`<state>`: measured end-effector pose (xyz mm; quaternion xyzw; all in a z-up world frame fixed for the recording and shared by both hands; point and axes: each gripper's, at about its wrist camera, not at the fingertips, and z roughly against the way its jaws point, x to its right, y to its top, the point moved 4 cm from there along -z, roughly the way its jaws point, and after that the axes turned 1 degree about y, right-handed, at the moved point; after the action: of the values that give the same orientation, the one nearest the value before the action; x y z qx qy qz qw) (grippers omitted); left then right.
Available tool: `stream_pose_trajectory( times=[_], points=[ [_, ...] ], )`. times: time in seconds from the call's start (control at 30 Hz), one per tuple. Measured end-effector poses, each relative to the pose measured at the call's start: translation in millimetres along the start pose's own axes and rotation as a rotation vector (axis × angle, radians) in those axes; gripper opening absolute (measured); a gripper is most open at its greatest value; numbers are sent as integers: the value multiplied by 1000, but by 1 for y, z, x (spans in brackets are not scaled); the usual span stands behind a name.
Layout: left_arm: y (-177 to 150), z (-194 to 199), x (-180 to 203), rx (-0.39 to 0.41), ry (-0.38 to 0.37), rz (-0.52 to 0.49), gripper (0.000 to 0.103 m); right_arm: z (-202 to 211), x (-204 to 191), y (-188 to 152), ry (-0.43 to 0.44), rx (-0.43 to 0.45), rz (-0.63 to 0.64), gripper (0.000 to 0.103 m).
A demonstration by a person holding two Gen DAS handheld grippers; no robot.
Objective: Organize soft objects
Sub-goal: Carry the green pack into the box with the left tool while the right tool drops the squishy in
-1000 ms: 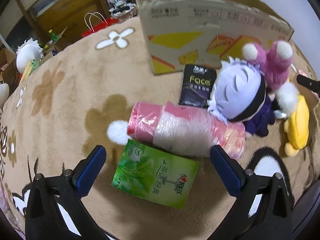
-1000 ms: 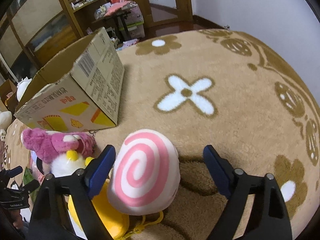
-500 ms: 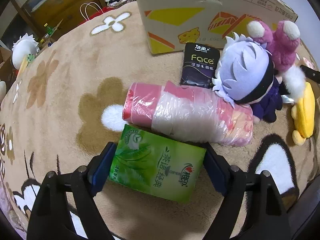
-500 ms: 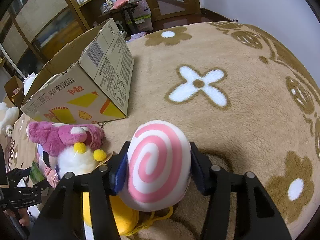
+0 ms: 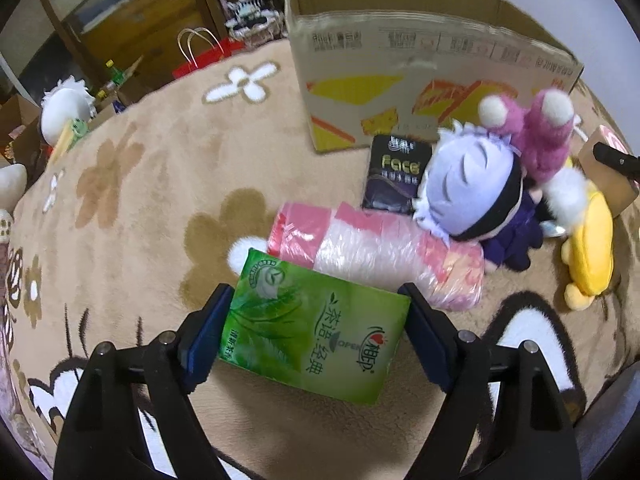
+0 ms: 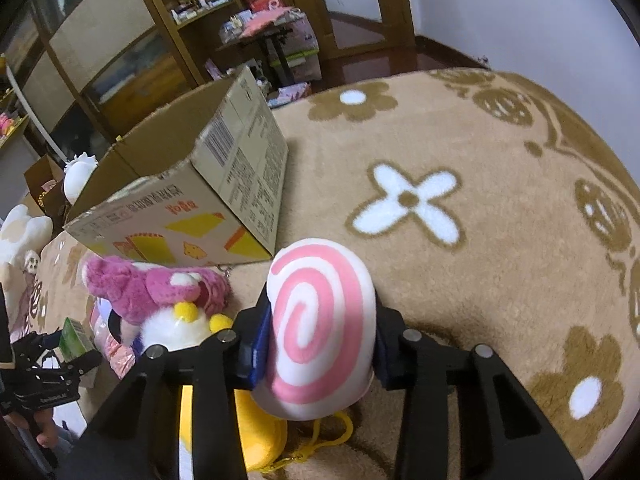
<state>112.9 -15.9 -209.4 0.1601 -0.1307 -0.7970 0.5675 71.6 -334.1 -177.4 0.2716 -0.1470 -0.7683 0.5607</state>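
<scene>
Your left tongs (image 5: 316, 320) clamp the short ends of one green tissue pack (image 5: 312, 328), its long axis running across between the blue pads, low over the flowered carpet (image 5: 160, 184). Only the left wrist view shows what lies behind it: one pink bag roll (image 5: 376, 256) lying lengthwise left to right, touching the pack's far edge, one dark tissue pack (image 5: 396, 172) standing against the cardboard box (image 5: 400, 80), and a pale-haired doll (image 5: 472, 188) lying beside it. Both views catch one pink plush (image 5: 536, 136) and one yellow plush (image 5: 592, 248) at the carpet's right. Only the right wrist view shows your right tongs (image 6: 316, 340), which have just been closing, squeezing one pink-swirl plush (image 6: 320, 328) between their pads, swirl face toward the camera, long axis upright, above the yellow plush.
</scene>
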Motion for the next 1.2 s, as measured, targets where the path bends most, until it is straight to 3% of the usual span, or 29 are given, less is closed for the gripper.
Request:
stream_pose_trajectory(
  times=[0.2, 0.63, 0.9, 1.2],
  points=[
    [8, 23, -6, 87, 38, 23, 82, 25, -10, 12, 18, 113, 29, 42],
    [46, 102, -16, 368, 101, 67, 82, 86, -52, 36, -42, 322, 206, 42],
    [88, 149, -14, 521, 152, 55, 82, 107, -74, 59, -17, 385, 231, 42],
    [129, 160, -10, 588, 150, 54, 82, 109, -97, 87, 7, 431, 254, 42]
  ],
)
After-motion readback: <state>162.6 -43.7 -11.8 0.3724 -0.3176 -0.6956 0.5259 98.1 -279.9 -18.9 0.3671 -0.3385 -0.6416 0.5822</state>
